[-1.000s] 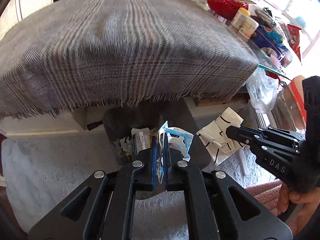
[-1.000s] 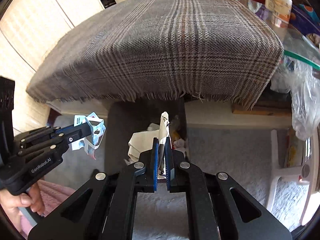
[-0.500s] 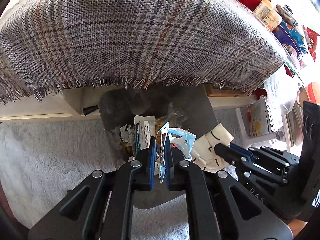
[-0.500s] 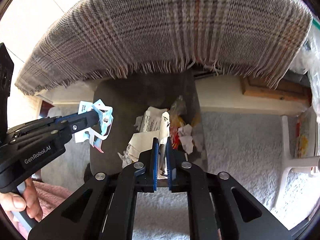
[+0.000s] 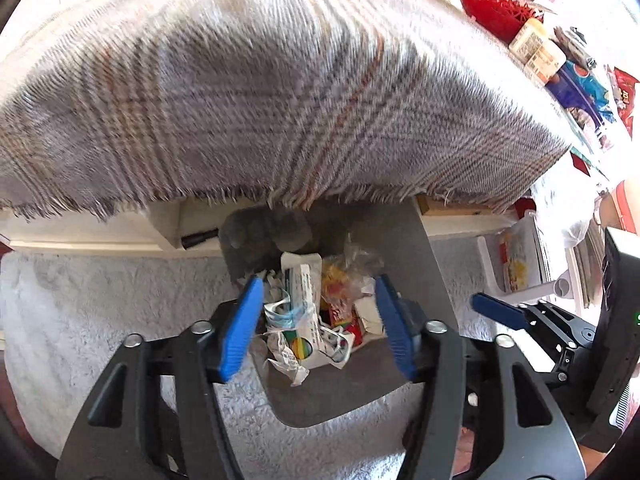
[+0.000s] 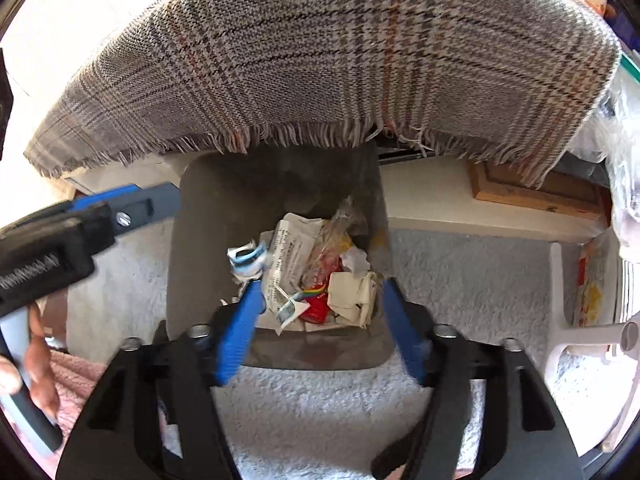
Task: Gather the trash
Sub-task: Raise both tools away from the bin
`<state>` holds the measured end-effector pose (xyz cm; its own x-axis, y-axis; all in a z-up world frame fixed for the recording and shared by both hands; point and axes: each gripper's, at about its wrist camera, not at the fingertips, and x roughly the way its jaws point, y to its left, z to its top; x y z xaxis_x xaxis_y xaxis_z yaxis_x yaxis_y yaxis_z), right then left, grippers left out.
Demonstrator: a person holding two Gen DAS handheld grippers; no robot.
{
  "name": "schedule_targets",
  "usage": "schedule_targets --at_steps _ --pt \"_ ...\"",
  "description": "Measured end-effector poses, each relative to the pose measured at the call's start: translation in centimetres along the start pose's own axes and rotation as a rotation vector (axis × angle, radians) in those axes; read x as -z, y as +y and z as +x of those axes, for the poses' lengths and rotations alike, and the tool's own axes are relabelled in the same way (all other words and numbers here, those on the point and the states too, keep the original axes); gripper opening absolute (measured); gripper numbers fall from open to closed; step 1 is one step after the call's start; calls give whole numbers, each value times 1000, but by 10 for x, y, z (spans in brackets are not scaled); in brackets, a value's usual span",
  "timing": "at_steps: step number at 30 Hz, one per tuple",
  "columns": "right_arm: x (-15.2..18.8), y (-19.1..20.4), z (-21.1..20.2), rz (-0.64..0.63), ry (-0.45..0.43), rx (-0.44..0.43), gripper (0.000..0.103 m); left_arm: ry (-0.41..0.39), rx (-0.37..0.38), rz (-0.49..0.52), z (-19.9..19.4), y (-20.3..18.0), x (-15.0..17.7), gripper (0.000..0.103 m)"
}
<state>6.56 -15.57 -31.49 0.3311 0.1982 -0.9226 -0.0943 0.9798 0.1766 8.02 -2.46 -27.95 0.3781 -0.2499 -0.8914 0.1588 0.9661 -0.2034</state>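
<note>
A grey bin stands on the carpet under the table edge, filled with crumpled paper and wrappers. My left gripper hangs over it, jaws opening, nothing pressed between its blue pads. The blue-and-white wrapper lies on the pile below. My right gripper hovers over the same bin, jaws opening too, with nothing gripped. Beneath it the cream paper rests on the pile, and the blue-and-white wrapper sits at the pile's left. The left gripper shows at the left of the right wrist view.
A plaid fringed cloth covers the table and overhangs the bin's far side. White shaggy carpet surrounds the bin. A white plastic rack stands to the right. Packets and bottles crowd the table's right end. A person's hand holds the left gripper.
Both grippers sank toward the bin and went from shut to wide apart. The blue-and-white wrapper and the cream paper left the pads and now lie in the bin.
</note>
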Motion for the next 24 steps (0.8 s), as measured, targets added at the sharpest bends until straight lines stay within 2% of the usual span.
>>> schedule_targets --at_steps 1,4,6,8,12,18,24 --pt "1 -2 -4 0 -9 11 86 -17 -5 4 -6 0 0 65" --pt "2 -15 -22 15 -54 37 99 -75 -23 -5 -29 6 1 81" --pt "0 -25 -40 49 -96 23 99 -120 -32 -24 -50 11 0 84" --pt "-4 -35 -60 79 -137 13 100 -184 -42 -21 -77 14 -1 95" --pt "-10 -40 -98 93 -244 -11 100 -309 -78 33 -124 7 -2 95" --pt "-6 -27 -158 8 -474 68 100 -490 -158 66 -176 8 5 95" --pt "-9 -18 -196 -16 -621 159 100 -566 -157 61 -193 15 4 95"
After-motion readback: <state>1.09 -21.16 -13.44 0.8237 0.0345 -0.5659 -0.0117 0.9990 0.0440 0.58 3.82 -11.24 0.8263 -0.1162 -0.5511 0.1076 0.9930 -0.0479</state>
